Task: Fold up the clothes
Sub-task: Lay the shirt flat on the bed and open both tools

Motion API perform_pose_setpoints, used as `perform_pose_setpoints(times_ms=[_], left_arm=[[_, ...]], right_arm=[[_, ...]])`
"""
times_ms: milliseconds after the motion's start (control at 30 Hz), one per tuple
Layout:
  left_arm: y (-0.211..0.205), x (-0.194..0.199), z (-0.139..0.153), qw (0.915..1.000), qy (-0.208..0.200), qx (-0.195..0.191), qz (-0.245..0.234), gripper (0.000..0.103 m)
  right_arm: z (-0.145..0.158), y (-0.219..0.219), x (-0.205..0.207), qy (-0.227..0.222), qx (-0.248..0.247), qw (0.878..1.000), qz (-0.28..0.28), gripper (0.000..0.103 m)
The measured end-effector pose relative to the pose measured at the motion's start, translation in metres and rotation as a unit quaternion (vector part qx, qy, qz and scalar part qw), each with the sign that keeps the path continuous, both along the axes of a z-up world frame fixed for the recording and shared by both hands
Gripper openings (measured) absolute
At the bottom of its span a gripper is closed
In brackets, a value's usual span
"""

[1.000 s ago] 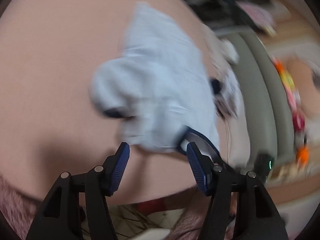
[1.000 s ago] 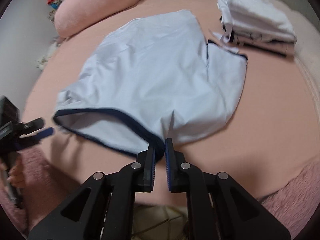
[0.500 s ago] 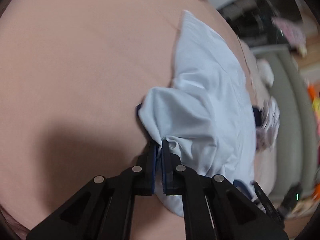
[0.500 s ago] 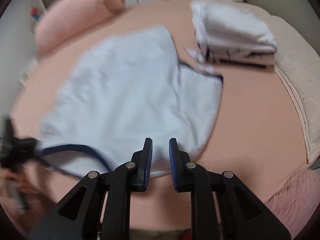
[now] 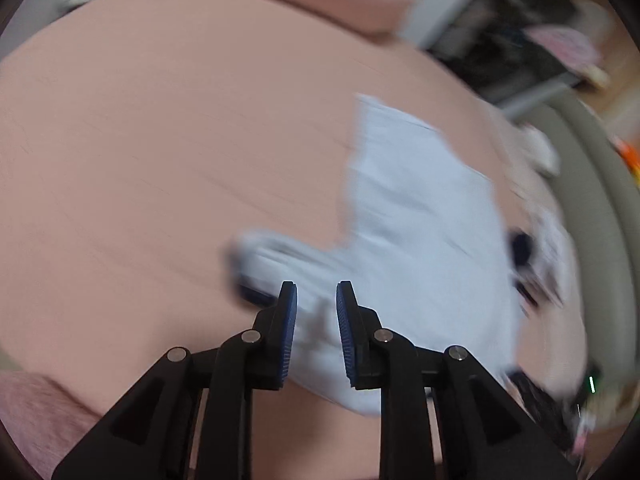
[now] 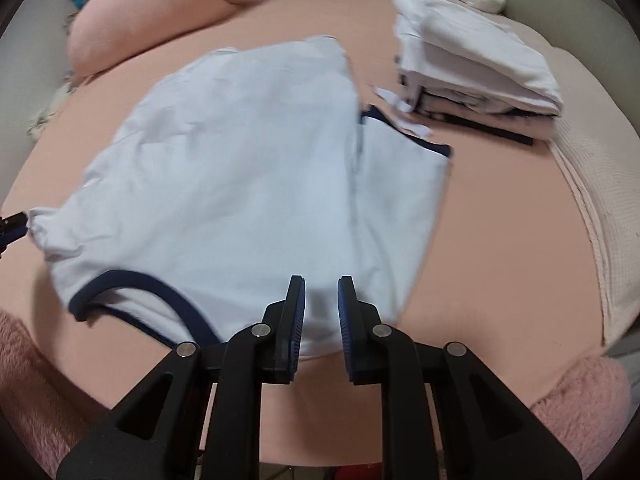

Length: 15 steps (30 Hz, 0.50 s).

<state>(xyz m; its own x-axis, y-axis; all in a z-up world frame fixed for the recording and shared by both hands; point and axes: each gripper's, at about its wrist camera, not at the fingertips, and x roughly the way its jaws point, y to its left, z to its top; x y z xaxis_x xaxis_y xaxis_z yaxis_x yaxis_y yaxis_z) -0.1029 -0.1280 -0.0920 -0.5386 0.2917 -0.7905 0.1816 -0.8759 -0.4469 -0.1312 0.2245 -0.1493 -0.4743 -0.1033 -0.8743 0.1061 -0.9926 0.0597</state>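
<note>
A light blue shirt (image 6: 240, 168) with dark navy trim at the neck and sleeve lies spread on the pink bed (image 6: 500, 216), near the front edge and left of centre in the right wrist view. It is mostly flat. Its right sleeve (image 6: 400, 168) is already turned in over the body, and the left sleeve (image 5: 280, 256) sticks out to the side, bunched and wrinkled. To my eye the folding of this shirt has only started: the left sleeve needs turning in and the body needs folding over. A stack of folded clothes (image 6: 476, 68) sits far right on the bed, so part of the pile seems done.

The left claw (image 5: 316, 312) has just been opening; its jaws stand a narrow gap apart above the left sleeve, with no cloth pinched that I can see, though that view is blurred. The right claw (image 6: 320, 308) is also narrowly open above the shirt's near hem, with nothing between its pads.

The shirt looks like thin, soft, limp cotton that creases easily. The bed sheet is smooth and matte. A plump pink pillow (image 6: 152, 16) lies far left, and a fuzzy pink blanket (image 6: 580, 404) borders the near edge.
</note>
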Motion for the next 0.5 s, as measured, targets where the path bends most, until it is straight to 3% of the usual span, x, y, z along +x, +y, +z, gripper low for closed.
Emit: perform_pose_setpoints(times_ms=[100, 200, 233, 367, 433, 500], left_arm=[[0.045, 0.004, -0.017, 0.9966, -0.017, 0.03, -0.075, 0.022], [0.08, 0.012, -0.042, 0.9882, -0.061, 0.05, -0.131, 0.032], [0.09, 0.018, -0.048, 0.9857, -0.072, 0.036, -0.148, 0.038], [0.116, 0.02, -0.062, 0.9826, -0.08, -0.08, -0.147, 0.04], [0.113, 0.018, -0.057, 0.9837, -0.068, -0.108, -0.127, 0.039], [0.105, 0.017, -0.047, 0.9855, -0.057, -0.121, -0.104, 0.032]], right_arm=[[-0.009, -0.008, 0.005, -0.028, -0.039, 0.999, 0.017, 0.016], [-0.013, -0.013, 0.018, -0.053, -0.092, 0.994, 0.034, 0.017], [-0.012, -0.014, 0.024, -0.058, -0.092, 0.993, 0.037, 0.017], [-0.015, -0.017, 0.045, -0.068, -0.071, 0.995, 0.022, 0.028], [-0.021, -0.013, 0.045, -0.057, -0.041, 0.997, -0.015, 0.029], [-0.025, -0.012, 0.041, -0.052, -0.011, 0.998, -0.028, 0.03]])
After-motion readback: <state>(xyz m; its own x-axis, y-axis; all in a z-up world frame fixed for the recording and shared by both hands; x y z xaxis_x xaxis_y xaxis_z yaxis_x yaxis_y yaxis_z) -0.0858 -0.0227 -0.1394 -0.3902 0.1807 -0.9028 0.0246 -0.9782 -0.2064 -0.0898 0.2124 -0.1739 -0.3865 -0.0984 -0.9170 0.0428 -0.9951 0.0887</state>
